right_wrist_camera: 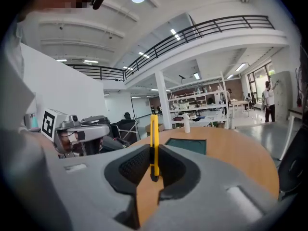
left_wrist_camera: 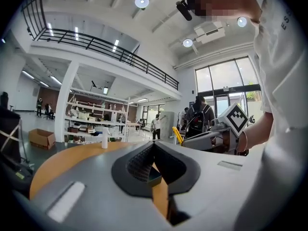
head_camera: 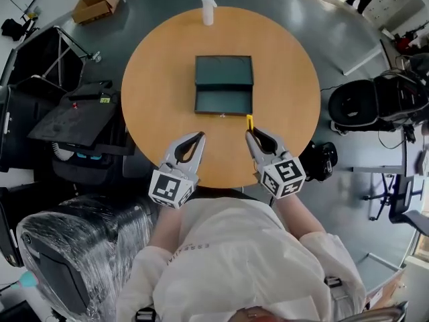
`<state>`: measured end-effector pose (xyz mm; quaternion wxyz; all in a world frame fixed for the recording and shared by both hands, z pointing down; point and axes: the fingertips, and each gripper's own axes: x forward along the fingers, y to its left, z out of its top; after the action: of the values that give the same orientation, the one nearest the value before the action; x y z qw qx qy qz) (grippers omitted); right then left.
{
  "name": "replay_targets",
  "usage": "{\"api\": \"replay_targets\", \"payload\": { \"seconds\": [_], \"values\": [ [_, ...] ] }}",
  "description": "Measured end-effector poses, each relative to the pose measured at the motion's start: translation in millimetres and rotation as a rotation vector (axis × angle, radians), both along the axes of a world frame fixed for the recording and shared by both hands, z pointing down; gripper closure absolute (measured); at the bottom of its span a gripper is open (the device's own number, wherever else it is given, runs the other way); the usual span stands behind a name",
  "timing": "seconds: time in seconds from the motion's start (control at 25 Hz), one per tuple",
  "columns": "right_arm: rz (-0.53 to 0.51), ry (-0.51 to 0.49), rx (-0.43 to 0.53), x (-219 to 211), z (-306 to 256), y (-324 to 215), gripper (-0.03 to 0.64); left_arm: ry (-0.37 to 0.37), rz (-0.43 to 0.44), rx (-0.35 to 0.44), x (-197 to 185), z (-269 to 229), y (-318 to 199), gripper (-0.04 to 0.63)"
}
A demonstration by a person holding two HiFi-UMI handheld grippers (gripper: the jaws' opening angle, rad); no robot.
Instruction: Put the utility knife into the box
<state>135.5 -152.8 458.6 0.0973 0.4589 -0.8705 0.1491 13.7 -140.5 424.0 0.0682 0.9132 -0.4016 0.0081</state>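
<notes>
A dark green box [head_camera: 224, 84] lies open in the middle of the round wooden table [head_camera: 154, 79], its lid folded back on the far side. My right gripper [head_camera: 252, 134] hovers just short of the box's near edge, shut on a yellow utility knife [head_camera: 249, 122] that sticks up past the fingertips. In the right gripper view the knife [right_wrist_camera: 154, 143] stands upright between the jaws, with the box [right_wrist_camera: 186, 145] ahead of it. My left gripper [head_camera: 200, 137] floats beside it to the left, shut and empty; its tips [left_wrist_camera: 154, 146] meet over the tabletop.
A white bottle [head_camera: 208, 9] stands at the table's far edge. On the floor are a cardboard box [head_camera: 97, 4] at the far left, black cases and a stand [head_camera: 74, 116] on the left, a plastic-wrapped chair [head_camera: 67, 247] near left, and a black backpack [head_camera: 375, 102] on the right.
</notes>
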Motion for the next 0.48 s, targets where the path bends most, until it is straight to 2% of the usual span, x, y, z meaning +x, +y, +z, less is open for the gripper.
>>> {"api": "replay_targets", "payload": {
  "seconds": [0.28,0.48],
  "values": [
    [-0.028,0.009,-0.118,-11.3,32.2,-28.6,0.574,0.019,0.01,-0.075,3.7,25.1,-38.3,0.578],
    [-0.052,0.103,-0.18,-25.2,63.8,-62.6,0.574,0.025,0.041,-0.11,2.6,41.2,-68.0,0.578]
  ]
}}
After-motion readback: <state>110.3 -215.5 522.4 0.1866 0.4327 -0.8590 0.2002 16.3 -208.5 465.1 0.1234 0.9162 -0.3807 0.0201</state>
